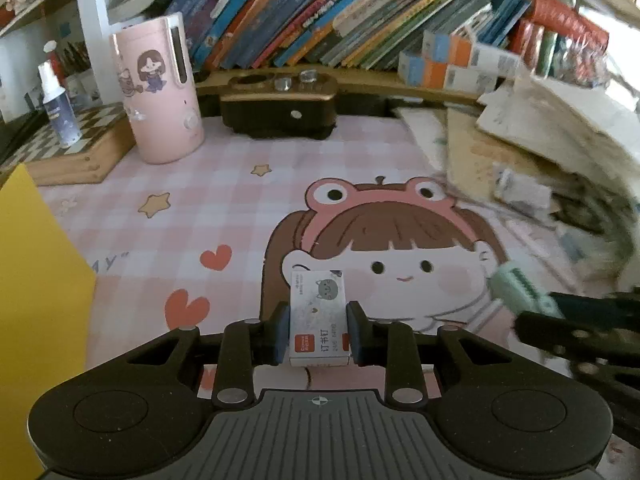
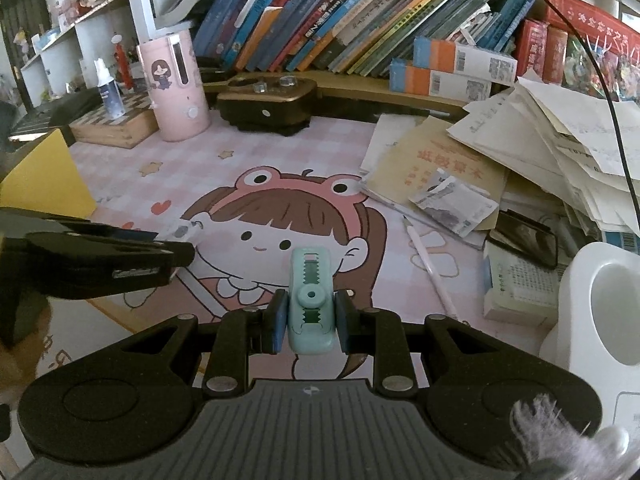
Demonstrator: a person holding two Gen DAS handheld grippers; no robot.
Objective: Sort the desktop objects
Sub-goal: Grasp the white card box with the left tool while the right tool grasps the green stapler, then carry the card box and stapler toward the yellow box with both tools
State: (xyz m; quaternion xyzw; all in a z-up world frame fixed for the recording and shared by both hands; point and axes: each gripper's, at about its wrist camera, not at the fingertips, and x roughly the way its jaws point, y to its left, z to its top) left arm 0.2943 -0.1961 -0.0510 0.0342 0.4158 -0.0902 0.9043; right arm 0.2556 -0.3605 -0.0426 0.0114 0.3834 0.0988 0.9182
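Observation:
My left gripper (image 1: 319,332) is shut on a small white staple box (image 1: 320,316) with a grey cat print and a red label, held over the pink cartoon desk mat (image 1: 180,208). My right gripper (image 2: 310,322) is shut on a mint-green utility knife (image 2: 310,300) with a toothed slider, held over the same mat (image 2: 168,168). The right gripper and the green knife (image 1: 516,288) show at the right edge of the left wrist view. The left gripper's finger (image 2: 120,256) and the box's tip (image 2: 180,230) show at the left of the right wrist view.
A yellow box (image 1: 36,300) stands at the left. A pink cylinder (image 1: 160,92), a spray bottle (image 1: 60,108) on a chequered wooden box and a dark gold-topped box (image 1: 280,108) stand before a row of books. Paper piles (image 2: 540,152), a pen (image 2: 430,264), a phone (image 2: 524,236) and a white holder (image 2: 600,312) fill the right.

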